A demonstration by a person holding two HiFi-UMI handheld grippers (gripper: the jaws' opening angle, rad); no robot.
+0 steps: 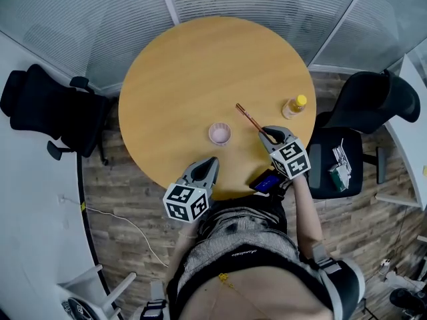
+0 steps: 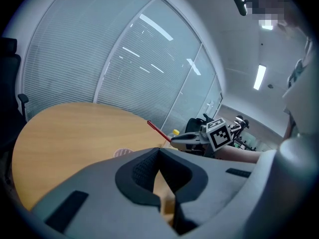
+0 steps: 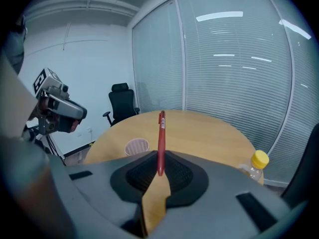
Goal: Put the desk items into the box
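My right gripper (image 1: 263, 133) is shut on the lower end of a red pen (image 1: 247, 117), lifted above the round wooden table (image 1: 193, 65). In the right gripper view the pen (image 3: 161, 133) stands up from between the pads (image 3: 174, 176). A small pink round item (image 1: 219, 133) lies on the table between the two grippers. My left gripper (image 1: 213, 161) hovers over the table's near edge with its jaws together and nothing in them (image 2: 159, 151). The left gripper view also shows the right gripper (image 2: 185, 139) holding the pen (image 2: 157, 130).
A small bottle with a yellow cap (image 1: 294, 105) stands near the table's right edge. A dark flat thing with a blue face (image 1: 267, 181) sits by the near edge under my right hand. Black office chairs stand at the left (image 1: 47, 109) and right (image 1: 363, 105).
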